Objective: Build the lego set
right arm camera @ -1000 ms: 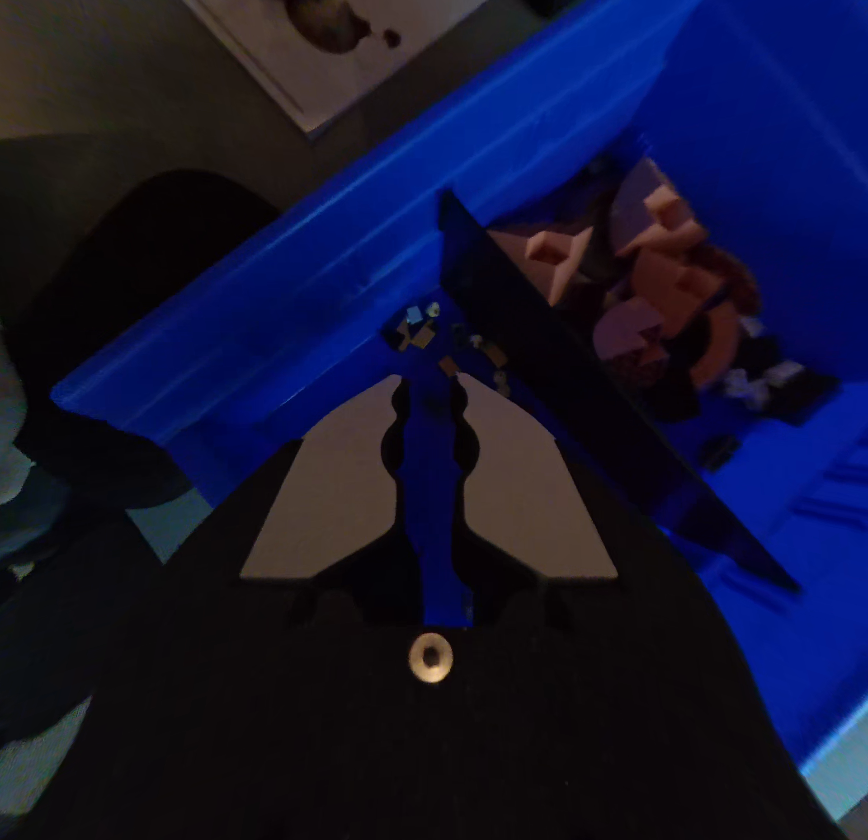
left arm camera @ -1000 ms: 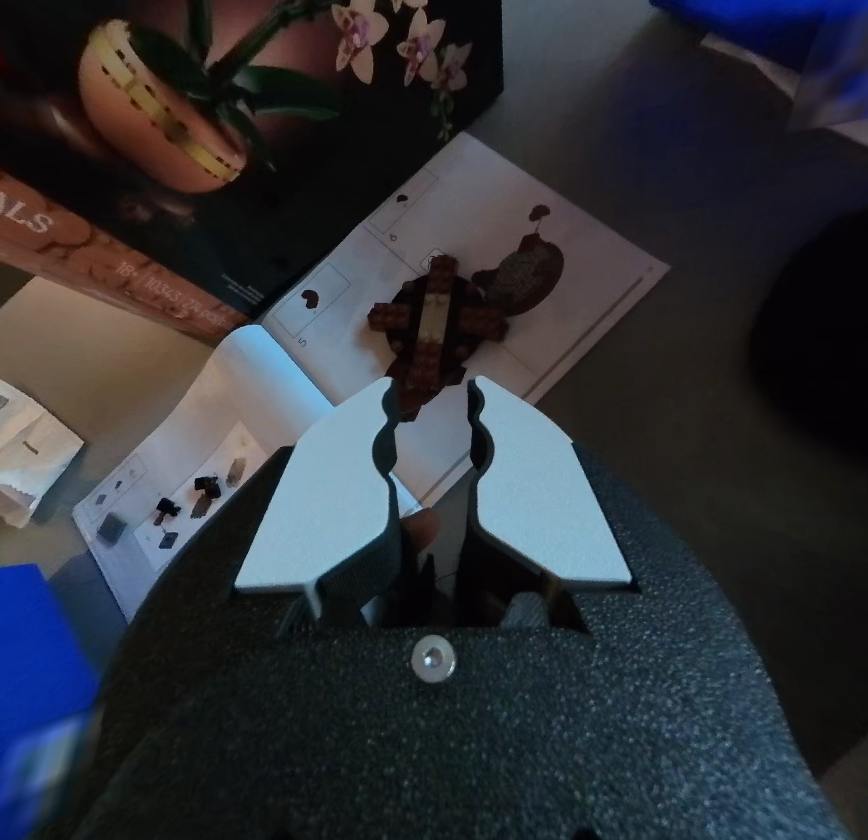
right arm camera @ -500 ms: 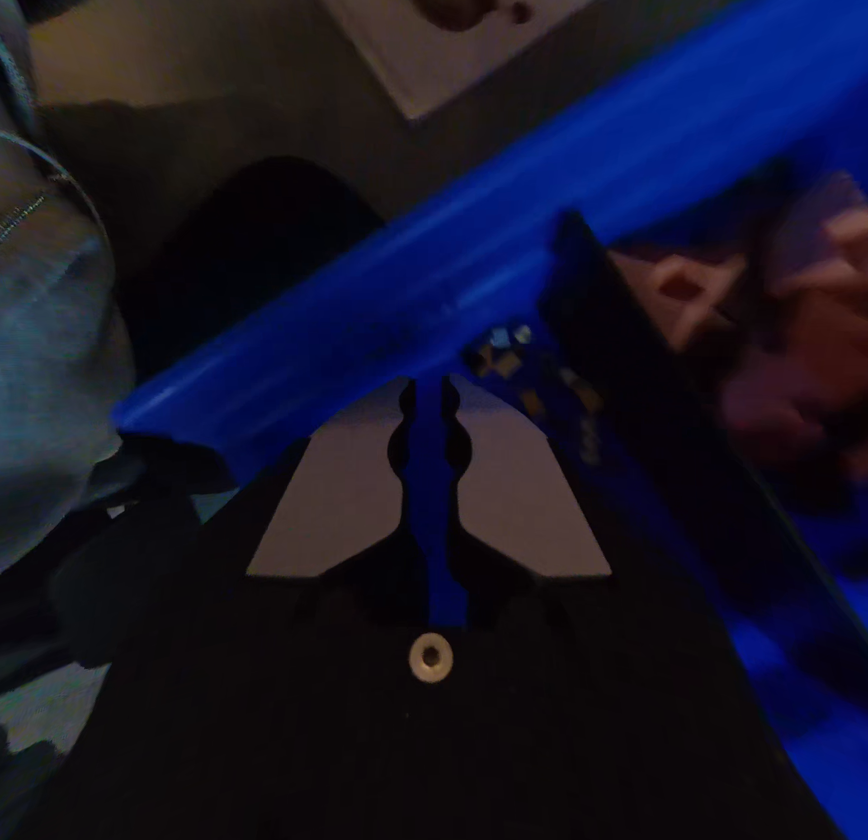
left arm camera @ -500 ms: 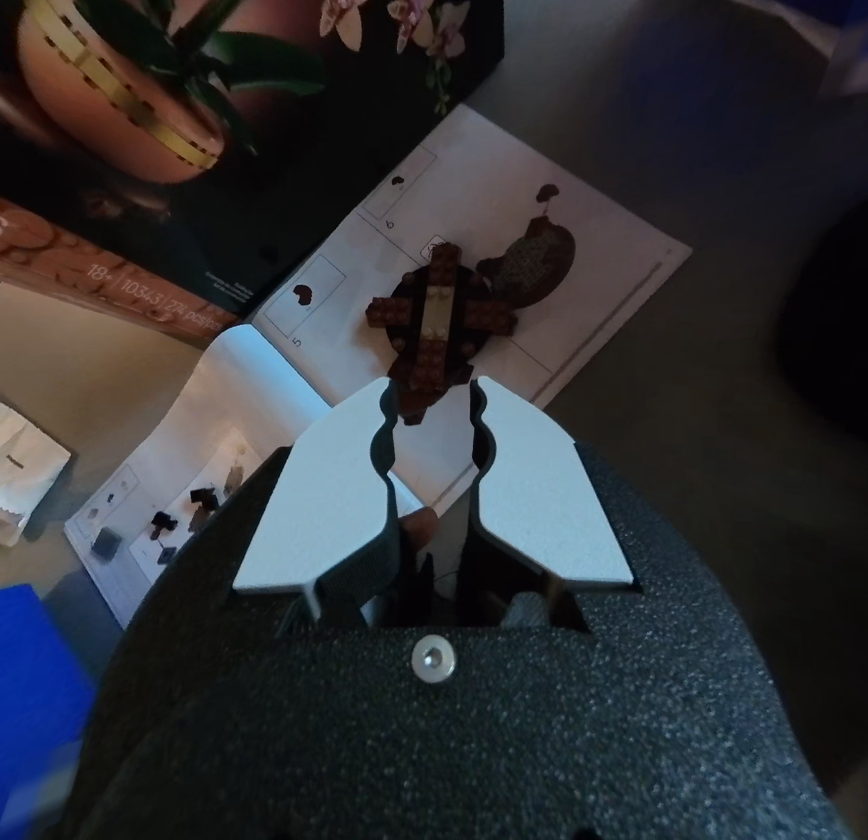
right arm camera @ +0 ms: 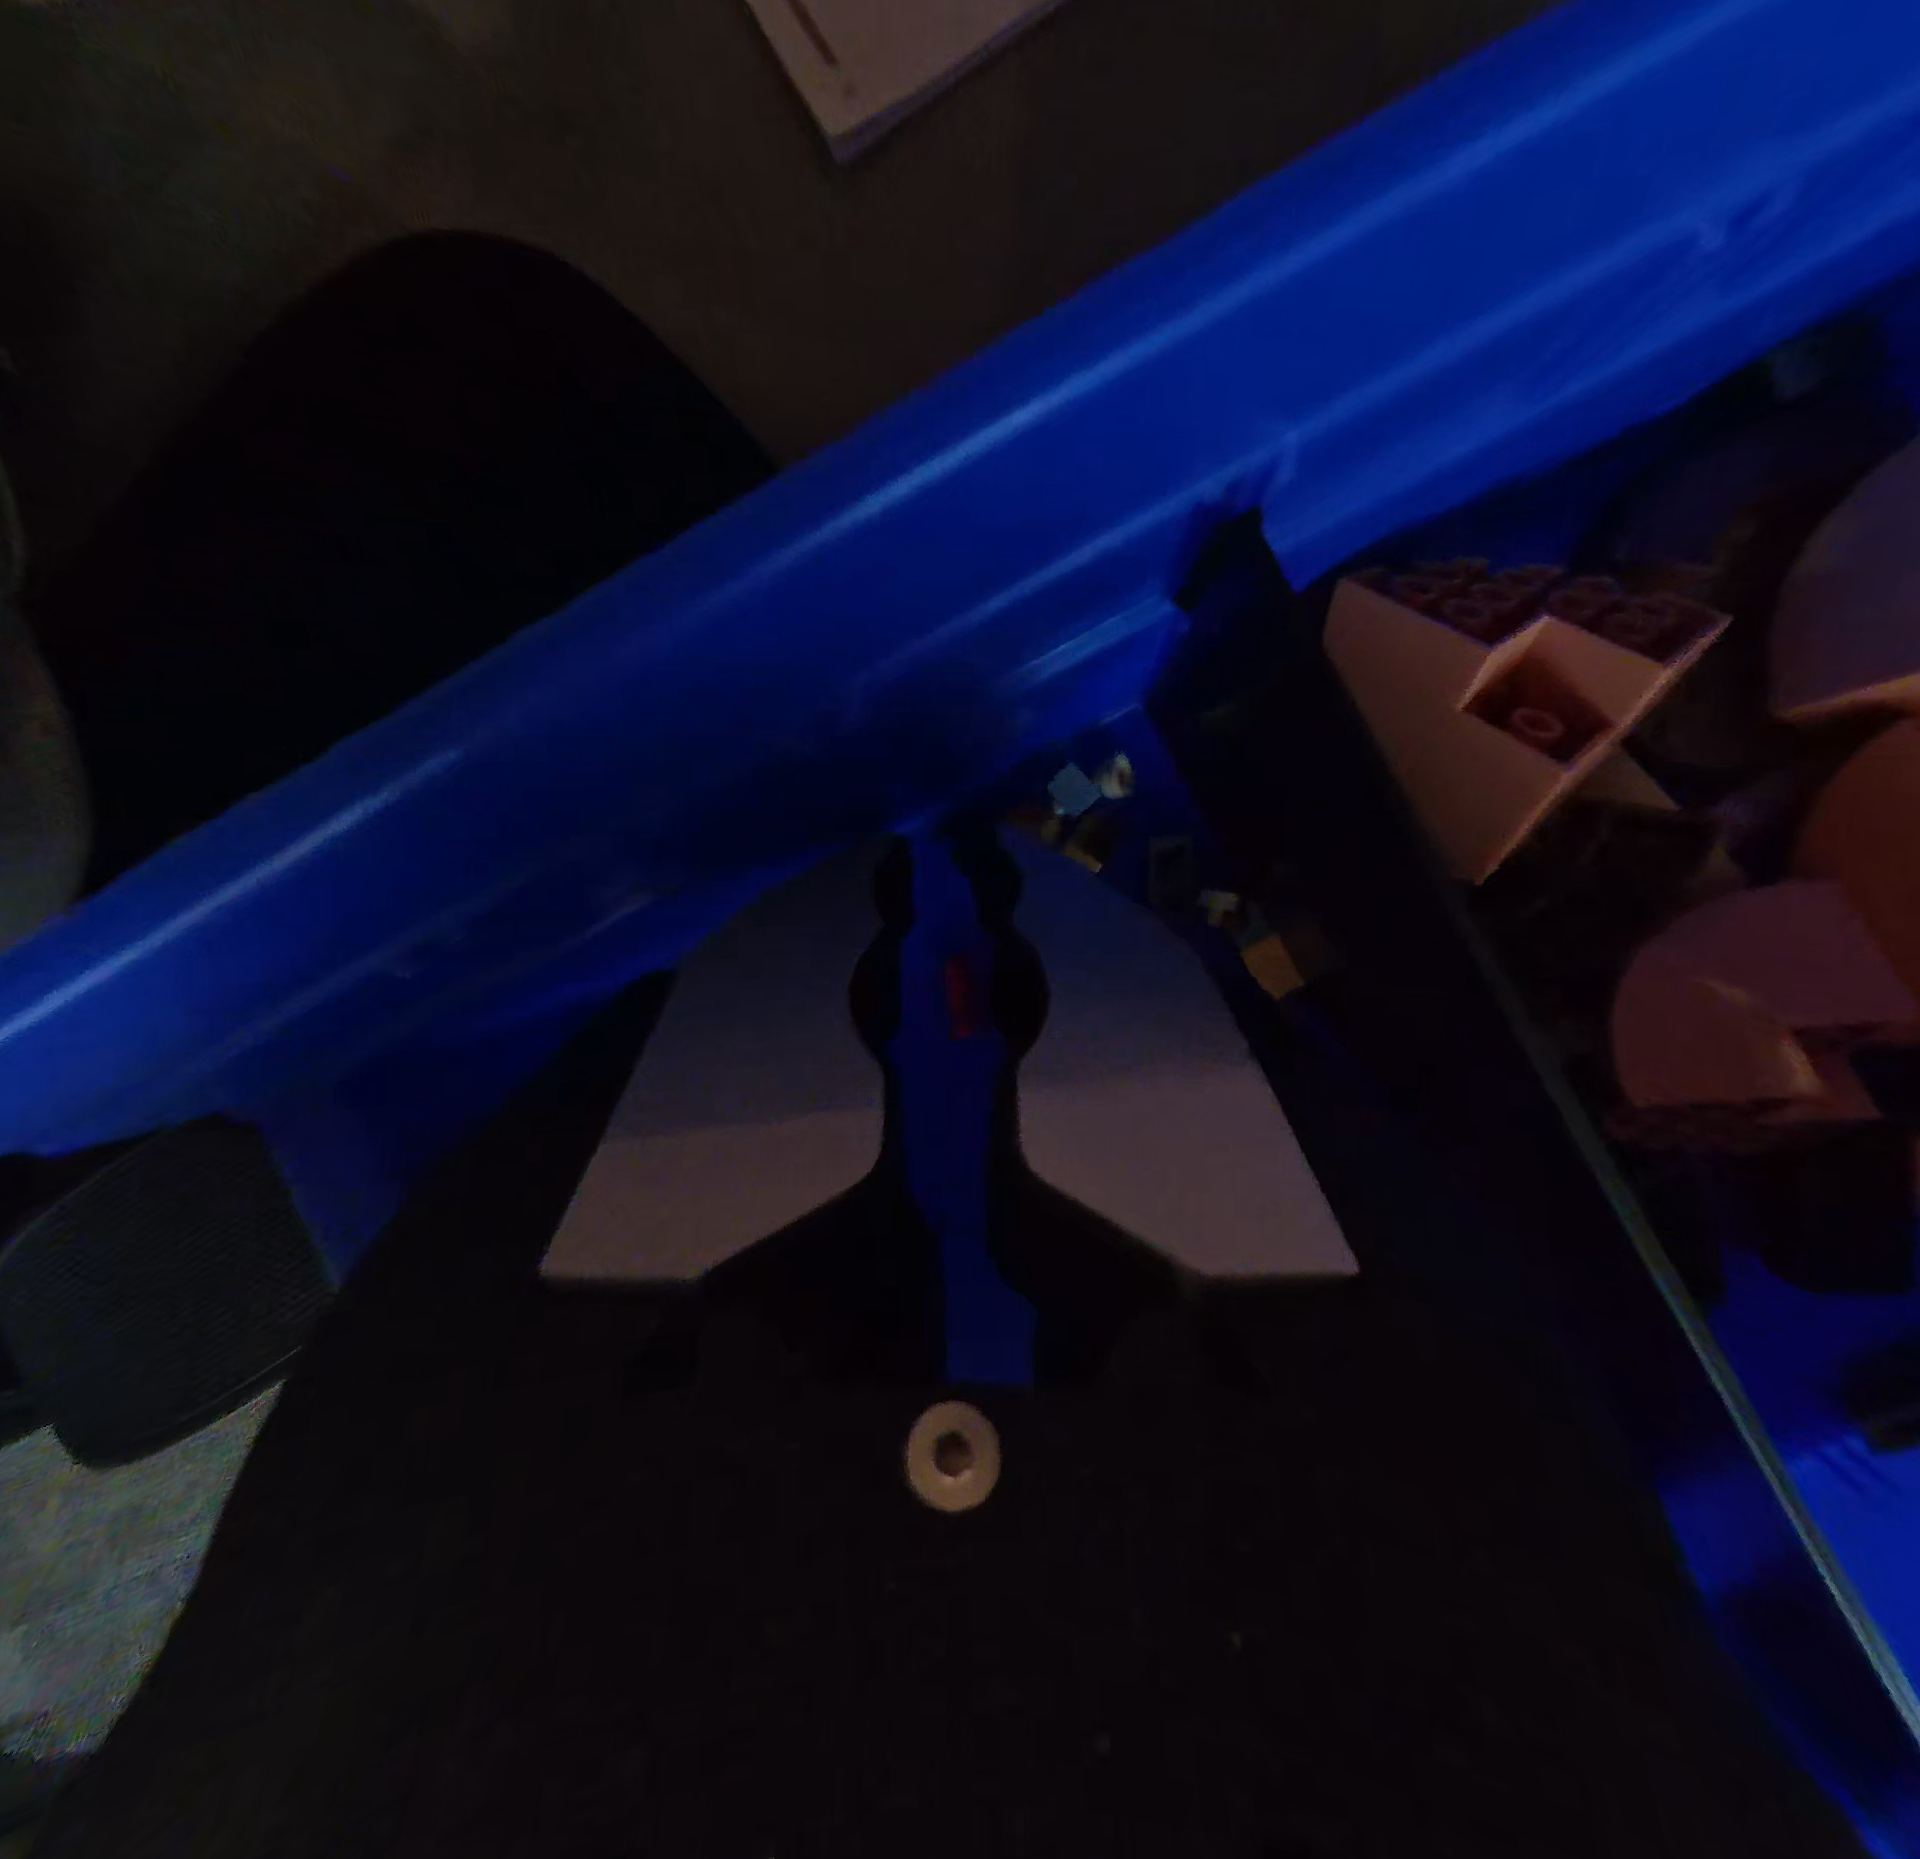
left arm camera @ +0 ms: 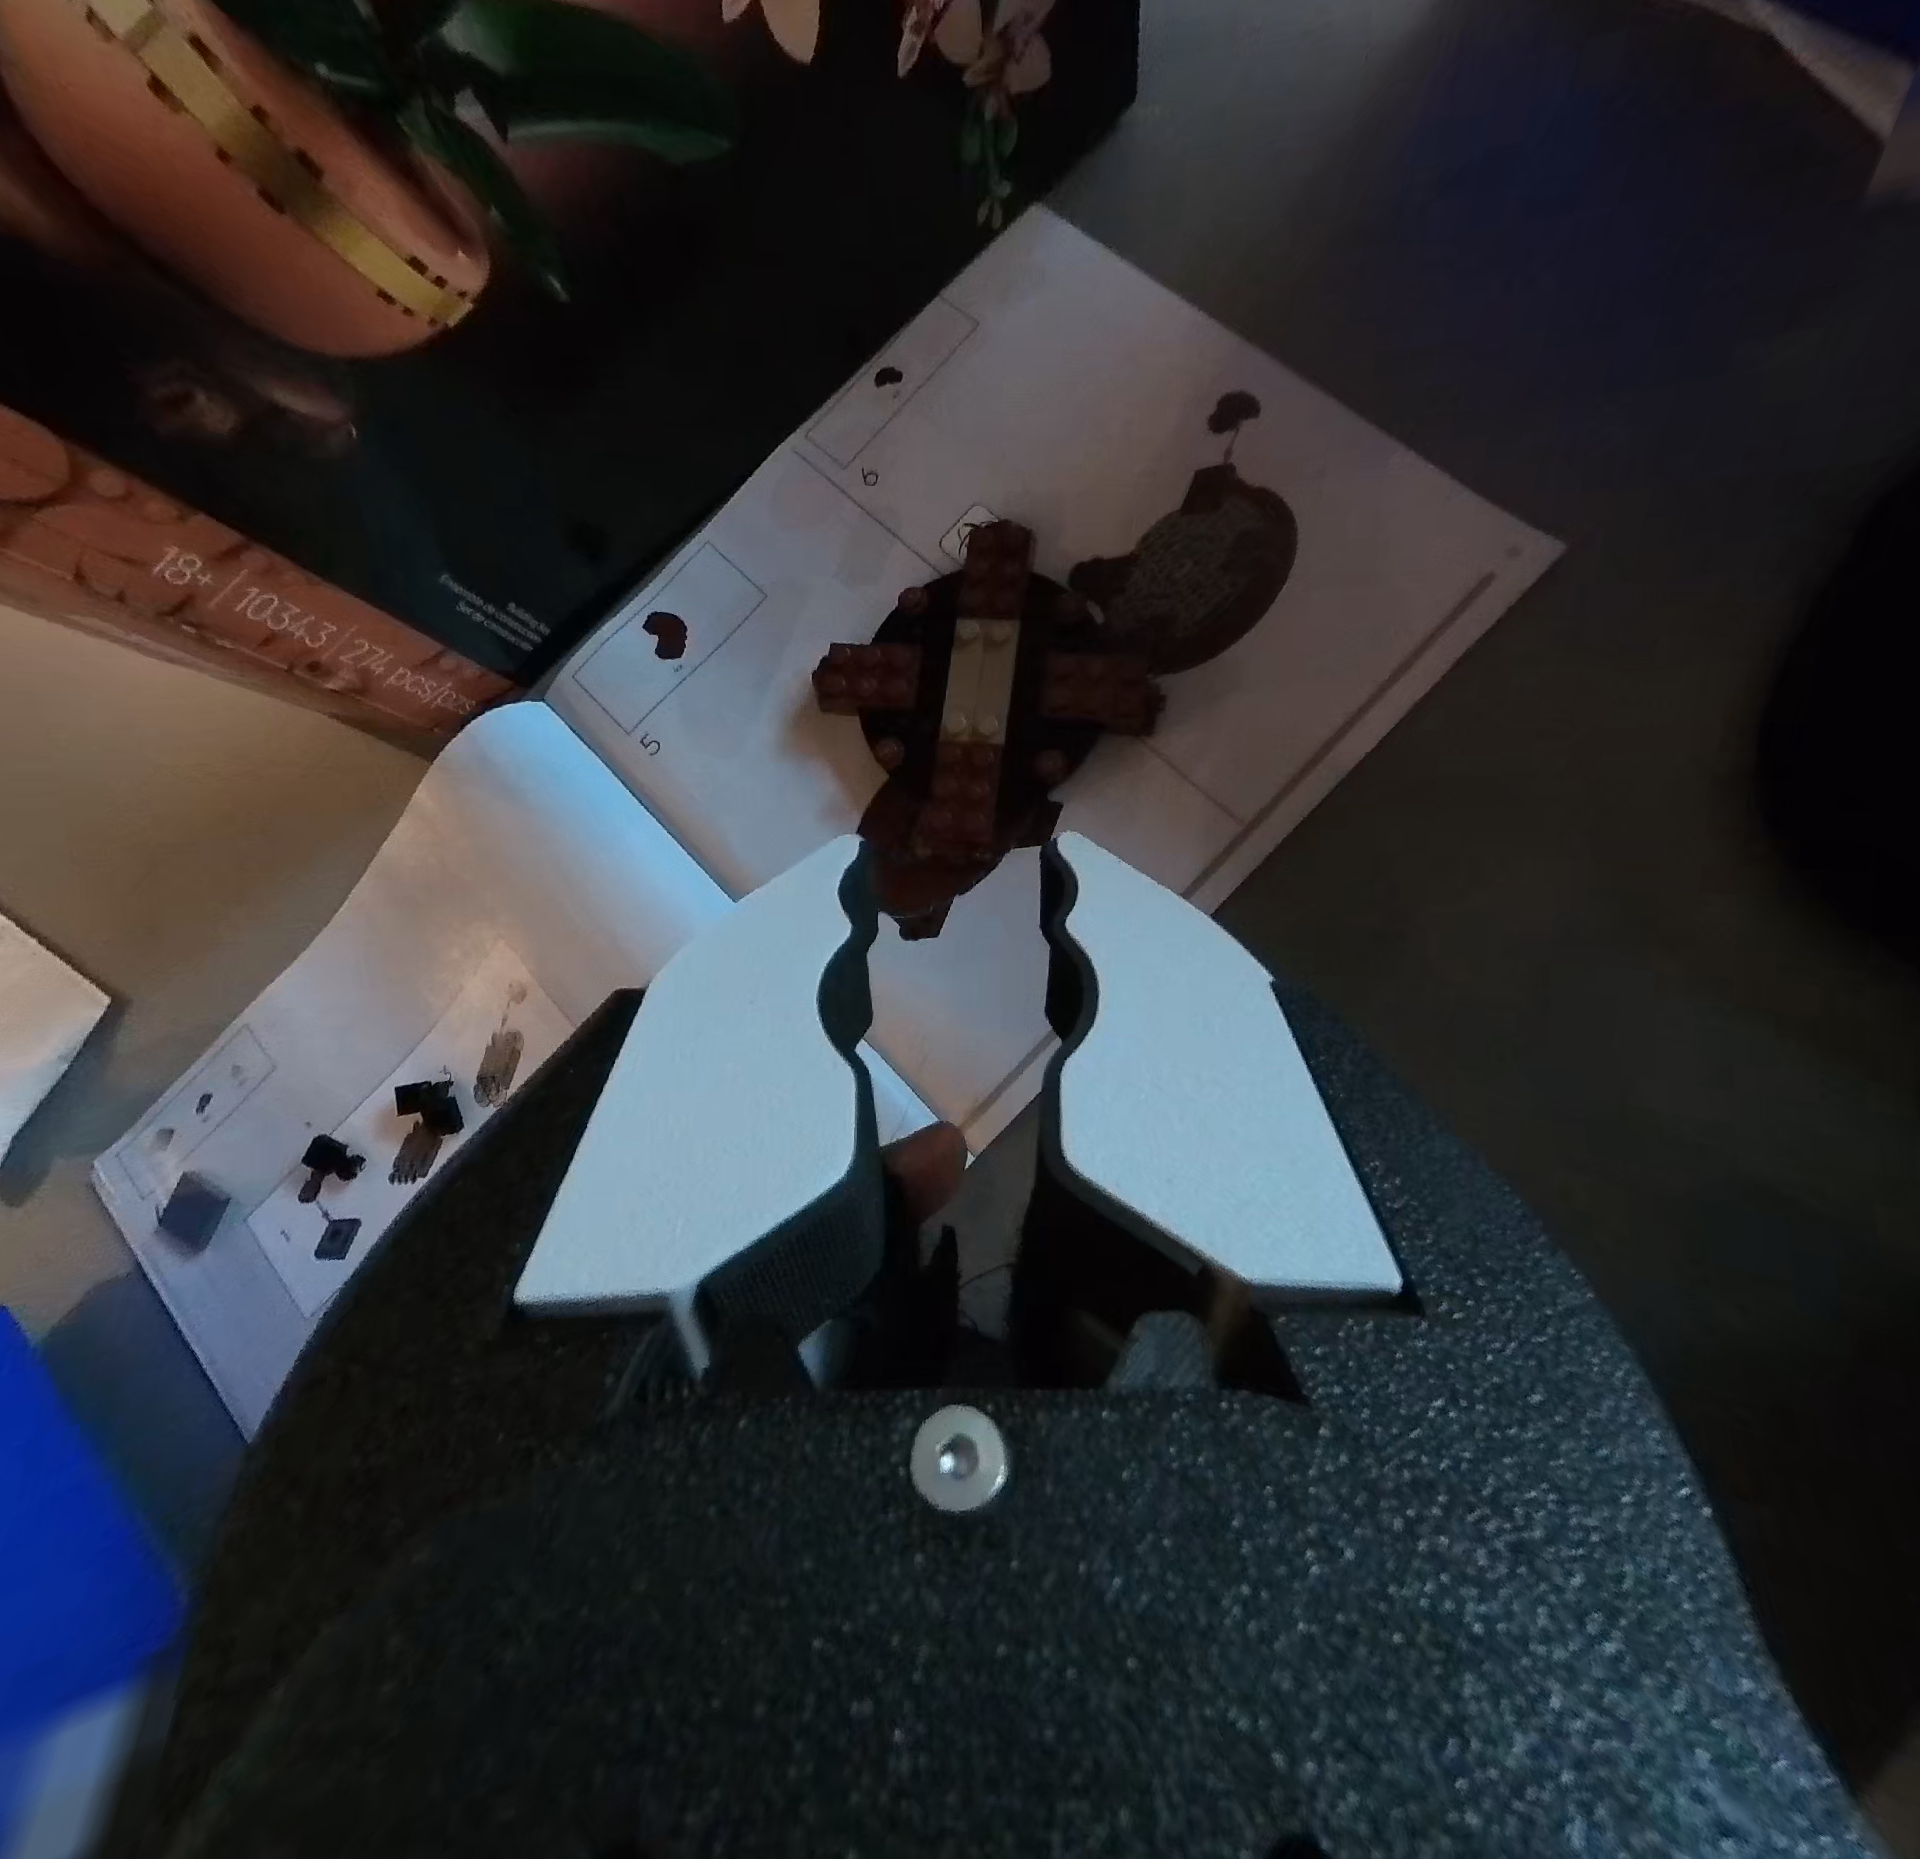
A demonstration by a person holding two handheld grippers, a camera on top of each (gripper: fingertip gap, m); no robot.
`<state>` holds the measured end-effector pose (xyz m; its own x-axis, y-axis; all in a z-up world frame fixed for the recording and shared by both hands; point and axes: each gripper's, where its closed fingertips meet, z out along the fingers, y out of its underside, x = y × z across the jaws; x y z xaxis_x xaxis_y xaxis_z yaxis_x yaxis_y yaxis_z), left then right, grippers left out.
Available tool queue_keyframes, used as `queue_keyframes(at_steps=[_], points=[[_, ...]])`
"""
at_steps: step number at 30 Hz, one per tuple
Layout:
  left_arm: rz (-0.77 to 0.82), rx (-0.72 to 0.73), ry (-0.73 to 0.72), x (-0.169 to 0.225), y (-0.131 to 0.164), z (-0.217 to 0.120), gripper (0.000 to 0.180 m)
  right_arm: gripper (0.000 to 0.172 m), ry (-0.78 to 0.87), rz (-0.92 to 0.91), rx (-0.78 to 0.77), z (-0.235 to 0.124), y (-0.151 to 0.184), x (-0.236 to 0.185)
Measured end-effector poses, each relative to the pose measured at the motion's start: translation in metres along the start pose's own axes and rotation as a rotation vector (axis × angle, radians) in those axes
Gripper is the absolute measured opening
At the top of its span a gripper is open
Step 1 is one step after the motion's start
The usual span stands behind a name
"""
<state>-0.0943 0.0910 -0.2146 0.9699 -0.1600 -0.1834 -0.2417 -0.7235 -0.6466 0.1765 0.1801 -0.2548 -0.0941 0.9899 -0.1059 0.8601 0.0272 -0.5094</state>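
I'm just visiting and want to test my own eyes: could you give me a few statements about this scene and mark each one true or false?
1. The brown brick build shows against an open instruction booklet. True.
2. The right claw reaches into a red bin. False: the bin is blue.
3. The box beside the booklet pictures orchid flowers in a pot. True.
4. The left claw has black fingers. False: its fingers are white, on a black body.
5. A dark divider splits the bin, with pinkish bricks on its far side. True.
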Motion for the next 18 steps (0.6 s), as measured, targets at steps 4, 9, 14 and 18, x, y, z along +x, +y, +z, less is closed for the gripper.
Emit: queue_keyframes(at_steps=[4,9,14,18], points=[[-0.004,-0.009,0.003,0.0007,0.0027,0.0009,0.03,0.011,0.019,-0.009,-0.018,0.0,0.005,0.0032],[-0.002,-0.009,0.005,0.0014,0.0029,0.0012,0.03,0.011,0.029,-0.031,-0.012,0.0027,0.0024,0.0043],[-0.005,-0.011,0.003,0.001,0.0042,0.0004,0.03,0.01,0.047,-0.017,-0.016,0.0042,0.0019,0.0089],[-0.008,-0.011,0.0,0.0001,0.0055,-0.0001,0.03,0.002,0.061,-0.001,-0.017,0.0041,0.0034,0.0112]])
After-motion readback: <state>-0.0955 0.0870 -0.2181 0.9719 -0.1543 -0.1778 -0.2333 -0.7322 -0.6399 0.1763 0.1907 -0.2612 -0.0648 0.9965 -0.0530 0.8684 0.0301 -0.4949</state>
